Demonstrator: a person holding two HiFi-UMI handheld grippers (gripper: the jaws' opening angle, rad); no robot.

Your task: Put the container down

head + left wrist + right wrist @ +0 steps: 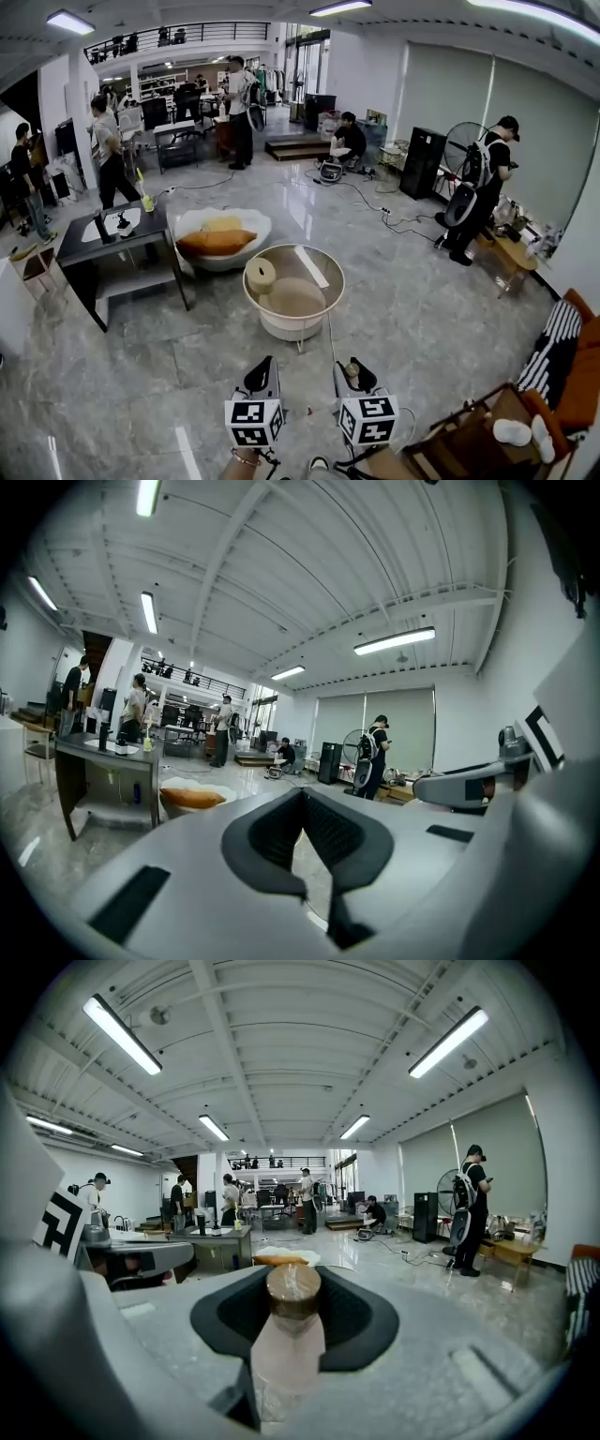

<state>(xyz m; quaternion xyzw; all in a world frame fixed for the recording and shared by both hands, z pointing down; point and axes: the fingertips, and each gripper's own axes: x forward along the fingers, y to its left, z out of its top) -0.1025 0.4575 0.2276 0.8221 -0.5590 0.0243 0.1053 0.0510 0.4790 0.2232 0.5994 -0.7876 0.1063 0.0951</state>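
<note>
Grey marble floor (pixel 141 375) fills most of my head view, with a round bench (pixel 340 289) at centre frame. At the bottom edge I hold both grippers out level. My right gripper (pixel 355 373) has its fingers (pixel 364 1321) clamped on the container (pixel 290 1340), a pale bottle with a brown cap standing upright between them, clear of the bench. My left gripper (pixel 262 373) is empty, its fingers (pixel 272 832) drawn together
</note>
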